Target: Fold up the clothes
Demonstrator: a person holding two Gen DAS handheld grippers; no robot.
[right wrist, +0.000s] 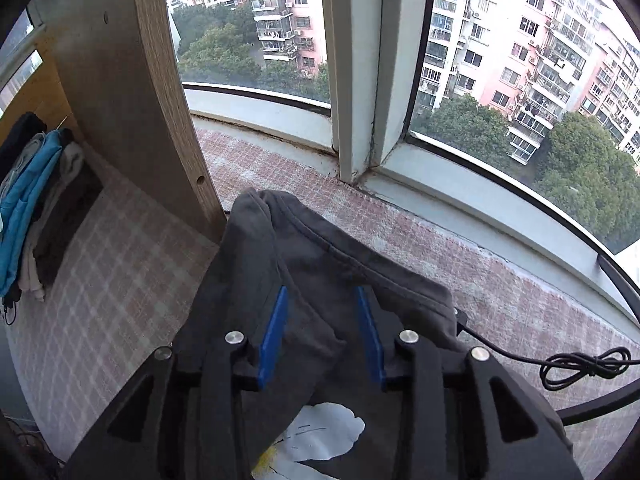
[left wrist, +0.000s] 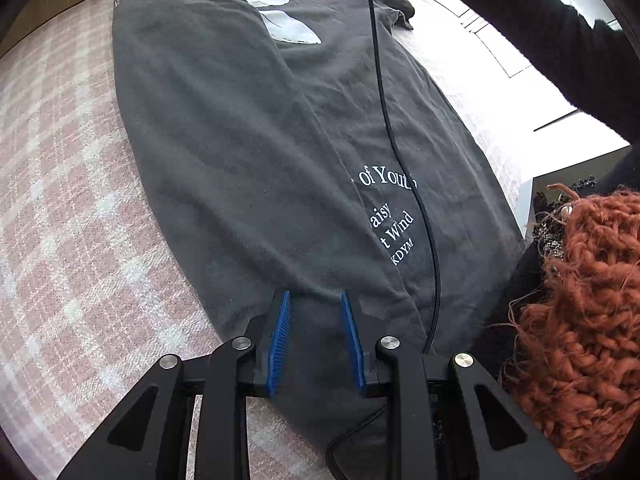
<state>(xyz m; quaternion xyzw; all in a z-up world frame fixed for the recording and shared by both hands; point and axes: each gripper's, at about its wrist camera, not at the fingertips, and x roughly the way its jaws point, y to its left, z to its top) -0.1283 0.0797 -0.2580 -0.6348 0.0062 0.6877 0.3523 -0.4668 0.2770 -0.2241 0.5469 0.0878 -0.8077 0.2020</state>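
The dark grey T-shirt [left wrist: 248, 152] lies lengthwise on the pink checked cloth [left wrist: 60, 200], stretching straight ahead of the left hand-held gripper [left wrist: 314, 300]. That gripper's blue-padded jaws stand apart, with the hem end of the shirt under and between them. A black cable [left wrist: 384, 120] runs over the shirt just to its right. The right hand-held gripper [right wrist: 322, 296] is likewise spread, over the shirt's collar end [right wrist: 304, 248], with the window [right wrist: 500, 60] beyond it.
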